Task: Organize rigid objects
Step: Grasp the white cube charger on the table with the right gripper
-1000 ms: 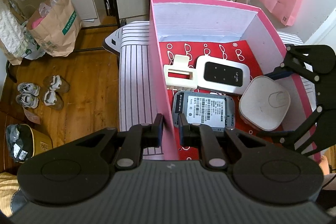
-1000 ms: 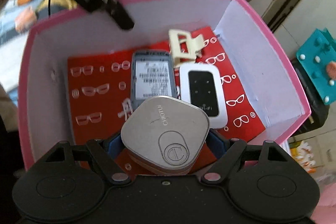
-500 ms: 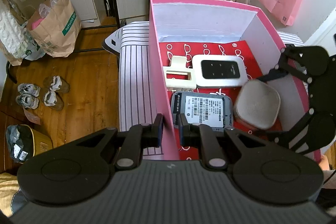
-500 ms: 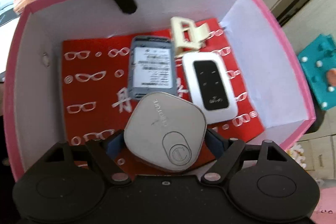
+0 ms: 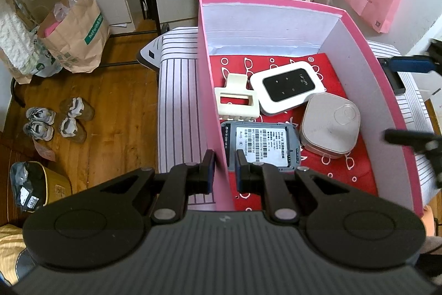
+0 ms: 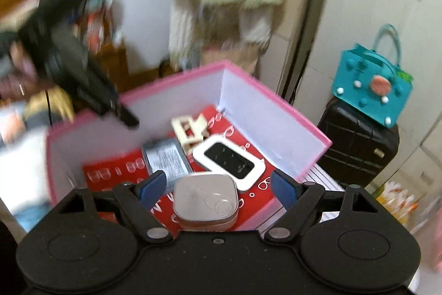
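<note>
Left tongs (image 5: 223,170): clenched on the left wall of the pink box (image 5: 212,112) — one finger outside, one inside.
Right tongs (image 6: 218,184): released, blue fingers (image 6: 153,183) spread wide, raised above the box's near edge; nothing between them.
Rounded grey case (image 5: 330,126): on the red liner (image 5: 345,173) inside the box, toward the right wall, lid circle up; touching the white WiFi router's corner.
White WiFi router (image 5: 287,86): flat on the liner, dark screen up, toward the far end of the box.
Cream hair claw (image 5: 237,98): just left of the router, close to the left wall.
Grey device with barcode label (image 5: 262,144): label up, nearest the left tongs, beside the grey case.
Pink box support: striped cover (image 5: 179,107) underneath — edges showing on both sides.
Right wrist view: blurred.
</note>
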Motion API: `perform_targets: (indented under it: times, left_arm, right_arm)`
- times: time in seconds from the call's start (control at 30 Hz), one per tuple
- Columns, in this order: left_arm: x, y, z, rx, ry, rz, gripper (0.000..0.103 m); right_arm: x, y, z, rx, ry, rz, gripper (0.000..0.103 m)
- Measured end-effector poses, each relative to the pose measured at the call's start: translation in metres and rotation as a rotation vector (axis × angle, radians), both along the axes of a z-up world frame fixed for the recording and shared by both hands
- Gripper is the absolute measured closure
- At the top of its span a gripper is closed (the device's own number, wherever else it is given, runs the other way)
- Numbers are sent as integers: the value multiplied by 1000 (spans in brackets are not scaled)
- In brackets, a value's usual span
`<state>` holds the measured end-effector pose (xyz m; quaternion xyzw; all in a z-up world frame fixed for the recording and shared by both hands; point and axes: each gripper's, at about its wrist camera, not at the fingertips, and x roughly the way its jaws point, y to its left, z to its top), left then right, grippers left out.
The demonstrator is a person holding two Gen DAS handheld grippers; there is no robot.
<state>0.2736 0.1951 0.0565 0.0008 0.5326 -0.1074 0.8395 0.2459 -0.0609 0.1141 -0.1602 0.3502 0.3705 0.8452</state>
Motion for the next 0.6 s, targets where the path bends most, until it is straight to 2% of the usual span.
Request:
perform_targets:
  times: [0.1, 0.3, 0.47, 0.6]
  left_arm:
    - [1, -2, 0, 11, 3, 4, 91]
    - [0, -8, 1, 42, 0, -2, 90]
    - [-2, -8, 0, 44, -10, 4, 90]
    - [-6, -8, 0, 42, -26, 8, 90]
  right_arm:
    - [-5, -23, 5, 63, 14, -68, 17]
    - [-28, -64, -4, 98, 8, -202, 17]
    - [-48, -95, -24, 95, 24, -303, 17]
    - [-63, -113, -45, 47, 26, -384, 17]
